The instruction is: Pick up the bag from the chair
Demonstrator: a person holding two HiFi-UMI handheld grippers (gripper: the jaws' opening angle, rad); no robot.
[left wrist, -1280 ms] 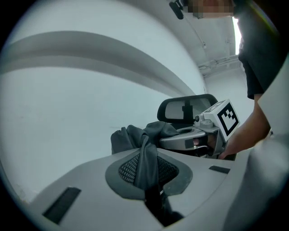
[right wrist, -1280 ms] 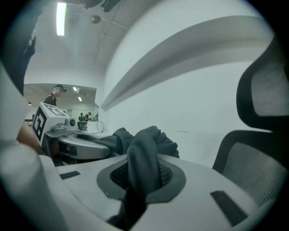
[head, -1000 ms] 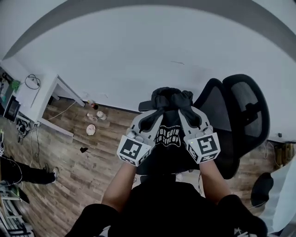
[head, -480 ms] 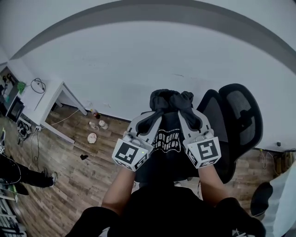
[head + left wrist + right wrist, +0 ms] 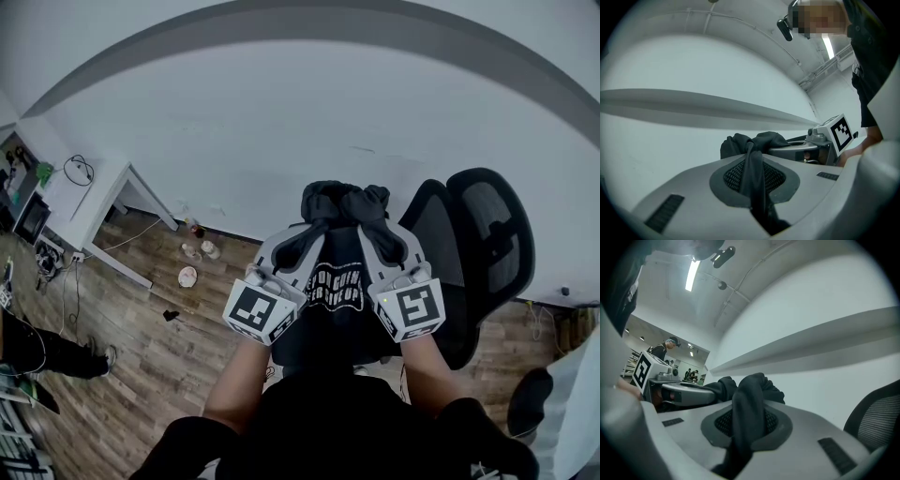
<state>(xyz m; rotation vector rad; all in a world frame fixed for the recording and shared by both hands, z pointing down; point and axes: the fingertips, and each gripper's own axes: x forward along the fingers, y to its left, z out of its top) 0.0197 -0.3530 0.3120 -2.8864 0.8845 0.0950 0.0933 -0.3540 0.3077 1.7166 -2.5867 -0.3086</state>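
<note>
A black cloth bag (image 5: 339, 281) with white print hangs in the air in front of the person, held up by both grippers. My left gripper (image 5: 309, 225) is shut on the bag's left handle strap (image 5: 753, 180). My right gripper (image 5: 368, 223) is shut on the right handle strap (image 5: 745, 423). The bunched handle tops (image 5: 343, 200) stick out past the fingertips. The black mesh office chair (image 5: 478, 253) stands behind and to the right of the bag, which hangs in front of its seat. Each gripper view shows the other gripper alongside.
A white wall fills the upper head view. A white desk (image 5: 86, 202) stands at the left over a wood floor with small items (image 5: 192, 262) and cables. A person's leg and shoe (image 5: 52, 354) show at the far left.
Both grippers with the bag shifted slightly left and a little lower in view over the last second; the hold on the straps is unchanged.
</note>
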